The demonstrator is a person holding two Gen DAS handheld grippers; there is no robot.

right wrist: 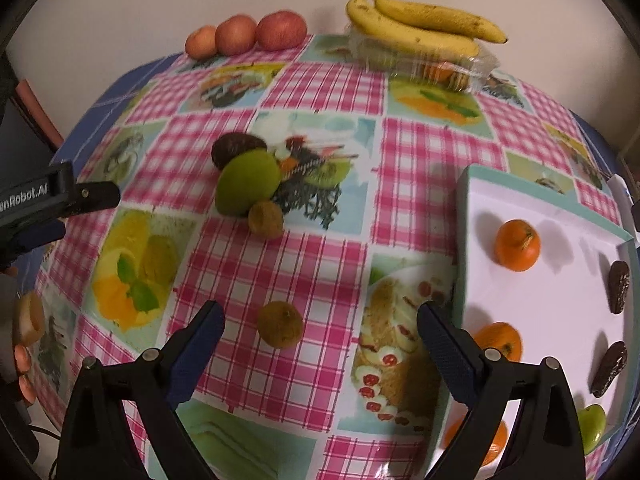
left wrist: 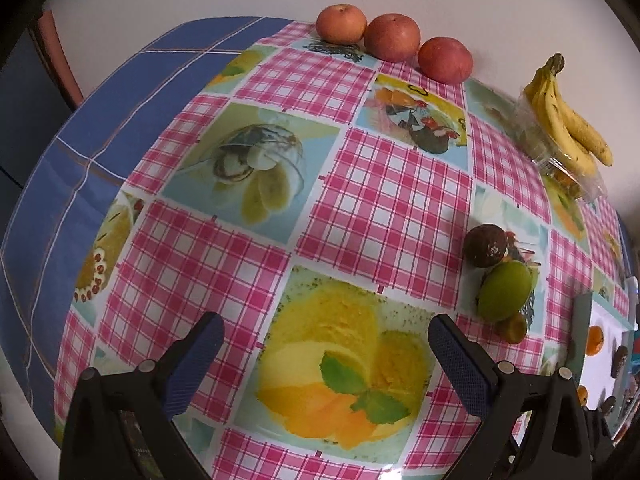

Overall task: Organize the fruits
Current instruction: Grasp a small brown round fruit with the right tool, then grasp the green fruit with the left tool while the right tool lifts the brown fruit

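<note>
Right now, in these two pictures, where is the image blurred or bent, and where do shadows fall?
Left wrist view: the fisheye lens bends the pink checked tablecloth into a dome, and the yellow banana bunch near the edge looks soft. Right wrist view: the white tray with a teal rim smears at its left edge, and the orange tangerine on it casts a soft grey shadow.

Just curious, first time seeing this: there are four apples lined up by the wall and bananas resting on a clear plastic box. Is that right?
Not quite: three apples line the wall, not four, as the left wrist view shows. The bananas do rest on the clear plastic box.
</note>
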